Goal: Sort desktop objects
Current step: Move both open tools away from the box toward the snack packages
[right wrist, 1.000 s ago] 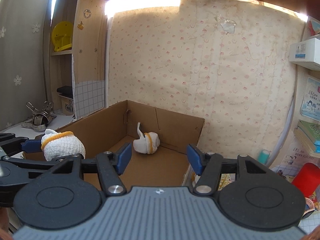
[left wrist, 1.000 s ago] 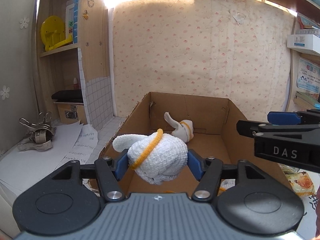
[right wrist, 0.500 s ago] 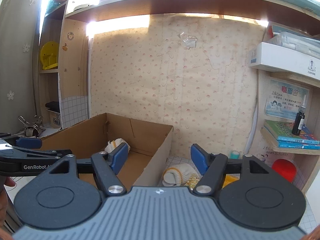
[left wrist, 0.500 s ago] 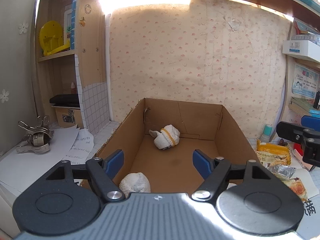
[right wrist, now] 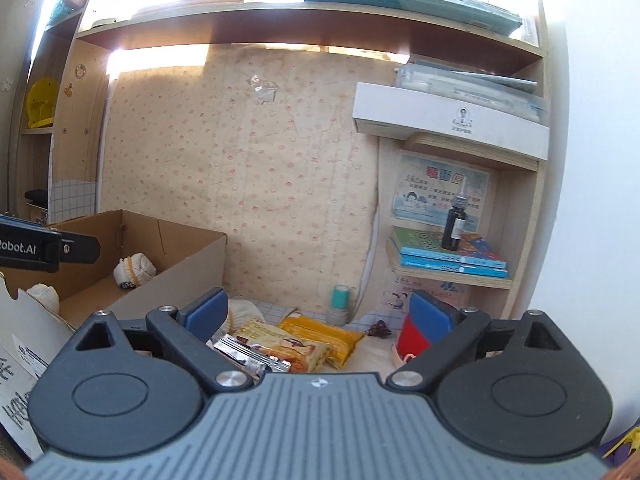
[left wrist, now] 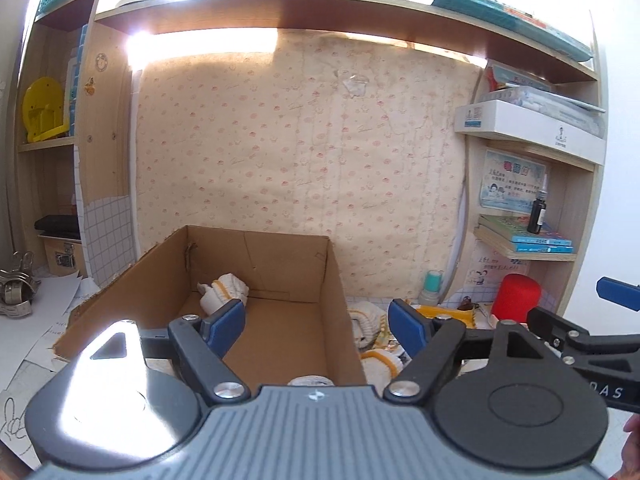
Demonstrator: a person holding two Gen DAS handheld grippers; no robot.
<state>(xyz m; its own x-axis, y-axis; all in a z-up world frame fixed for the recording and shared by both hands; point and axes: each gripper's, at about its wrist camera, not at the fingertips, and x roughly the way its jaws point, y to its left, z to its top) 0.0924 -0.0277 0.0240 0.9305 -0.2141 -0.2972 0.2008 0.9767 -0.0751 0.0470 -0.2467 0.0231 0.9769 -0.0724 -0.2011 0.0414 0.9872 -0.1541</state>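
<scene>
While both grippers gape empty, snack packets (right wrist: 296,342) lie between the right fingers (right wrist: 206,312).

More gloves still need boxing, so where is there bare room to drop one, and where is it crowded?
The box floor is bare between the far glove and the near glove. Right of the box it is crowded: gloves, snack packs and a red cylinder.

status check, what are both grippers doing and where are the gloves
Left gripper open, empty, above the cardboard box. Right gripper open over the snack packets. Two gloves in box, more beside it. Nothing blocking.
</scene>
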